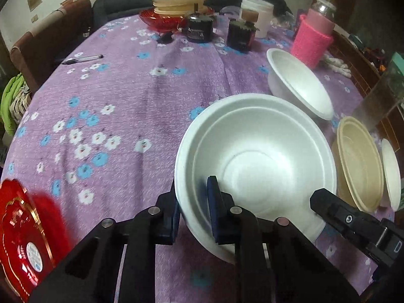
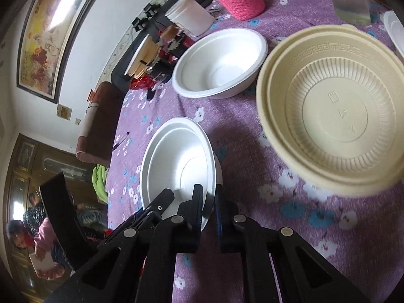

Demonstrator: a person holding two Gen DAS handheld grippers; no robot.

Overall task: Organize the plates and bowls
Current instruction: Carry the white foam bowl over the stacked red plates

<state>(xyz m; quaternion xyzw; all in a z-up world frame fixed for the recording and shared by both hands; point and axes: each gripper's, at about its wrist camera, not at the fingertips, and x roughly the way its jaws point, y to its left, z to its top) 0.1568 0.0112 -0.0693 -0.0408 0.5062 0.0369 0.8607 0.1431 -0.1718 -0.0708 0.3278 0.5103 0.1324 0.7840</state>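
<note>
A white foam bowl [image 1: 252, 156] stands on the purple flowered cloth [image 1: 121, 106]. My left gripper [image 1: 193, 194] is shut on its near left rim, one finger outside the wall and one inside. In the right wrist view the same bowl [image 2: 176, 161] is pinched at its near rim by my right gripper [image 2: 208, 192], also shut. The right gripper [image 1: 325, 202] shows at the bowl's right edge, and the left gripper [image 2: 164, 199] reaches in beside it. A second white bowl [image 2: 219, 60] and a cream ribbed bowl [image 2: 333, 108] stand apart, farther off.
A white plate [image 1: 391, 174] lies past the cream bowl. Cream plates [image 1: 180, 1] are stacked on a red dish [image 1: 161, 20] at the back, near dark jars [image 1: 199, 27], a white tub [image 1: 260, 15] and a pink knitted jar [image 1: 313, 38]. Red plate [image 1: 22, 232] near left; pen [image 1: 83, 59].
</note>
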